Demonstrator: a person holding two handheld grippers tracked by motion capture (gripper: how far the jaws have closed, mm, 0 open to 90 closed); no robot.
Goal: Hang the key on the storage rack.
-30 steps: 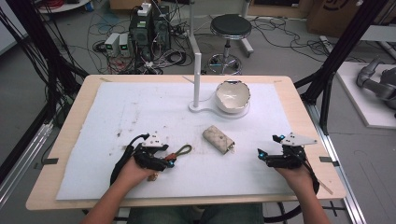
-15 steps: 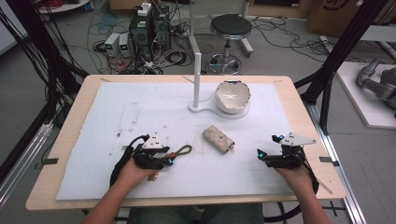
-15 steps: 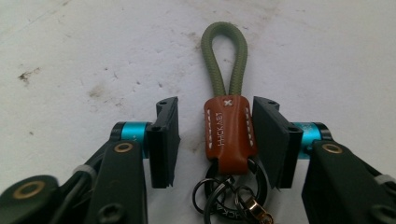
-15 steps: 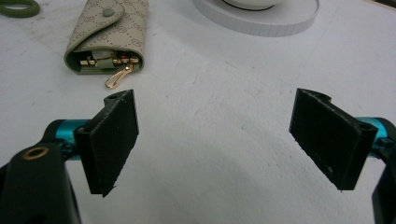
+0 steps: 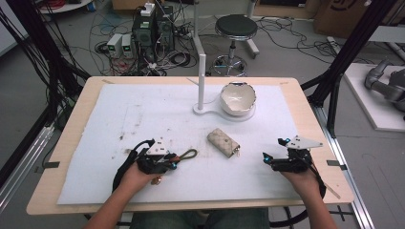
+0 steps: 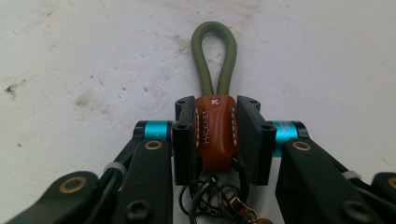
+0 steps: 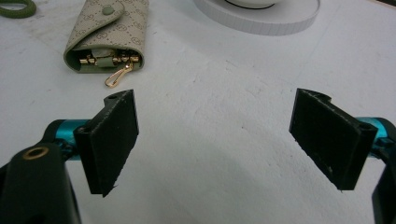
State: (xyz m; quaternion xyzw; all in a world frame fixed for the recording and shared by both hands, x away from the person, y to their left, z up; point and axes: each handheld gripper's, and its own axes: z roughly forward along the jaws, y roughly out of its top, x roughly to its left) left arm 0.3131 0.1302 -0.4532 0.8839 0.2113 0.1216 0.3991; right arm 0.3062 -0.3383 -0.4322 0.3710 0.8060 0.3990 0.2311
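High view – key pouch lies between keychain and right claw.

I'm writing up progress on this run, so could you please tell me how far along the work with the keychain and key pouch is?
Done: the left gripper is shut on the keychain by its brown leather tab. In hand: the keychain lies low on the white mat, apart from the key pouch. Left: the right gripper is open and empty, short of the pouch, whose gold clasp pokes out.

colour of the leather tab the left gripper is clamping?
Reddish-brown leather tab with white stitching, on an olive-green cord loop. Clearest in the left gripper view.
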